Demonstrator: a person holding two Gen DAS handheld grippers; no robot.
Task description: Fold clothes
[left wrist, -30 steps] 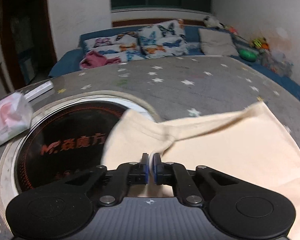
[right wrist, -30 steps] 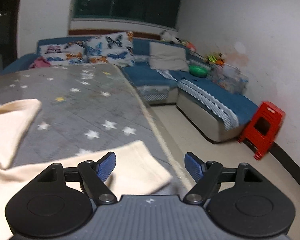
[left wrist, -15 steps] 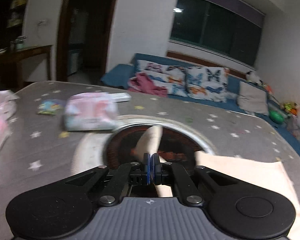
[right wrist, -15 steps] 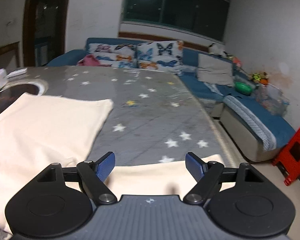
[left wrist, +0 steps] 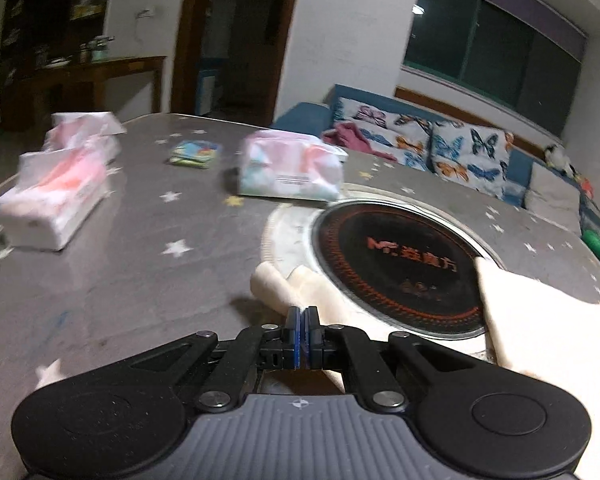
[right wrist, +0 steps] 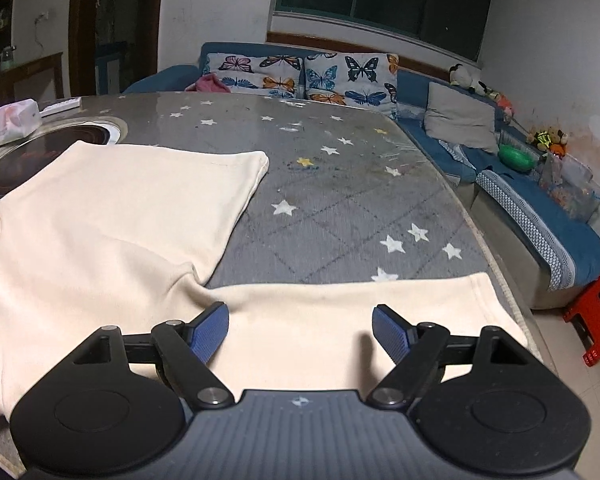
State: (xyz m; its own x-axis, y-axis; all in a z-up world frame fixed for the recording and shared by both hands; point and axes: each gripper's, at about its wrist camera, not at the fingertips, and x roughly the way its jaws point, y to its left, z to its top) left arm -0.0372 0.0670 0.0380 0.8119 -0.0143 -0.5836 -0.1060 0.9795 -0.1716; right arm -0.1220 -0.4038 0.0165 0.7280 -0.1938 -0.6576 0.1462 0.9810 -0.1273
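I run both grippers from afar over a star-printed table [left wrist: 132,264]. Going left to right in the left wrist view: tissue packs [left wrist: 56,196] sit at upper left; a further pack [left wrist: 288,172] lies beyond the round black cooktop [left wrist: 396,268] at centre; the cream garment [left wrist: 548,320] fills the lower right. My left gripper [left wrist: 301,330] is clamped shut on a rolled edge of that garment at lower centre; a second ago the cloth lay spread across the cooktop and right of frame, and now the view has swung left with only the pinched fold trailing from the jaws, so I judge the edge is being drawn across for a fold.

In the right wrist view the garment [right wrist: 112,216] lies flat from the left edge, a second flap running along the bottom toward the table's right rim. My right gripper [right wrist: 300,330] hovers over that flap, jaws wide and empty, little changed from half a second back.

Of containers, I see only a clear bin [right wrist: 572,184] at far right with small items I cannot make out.
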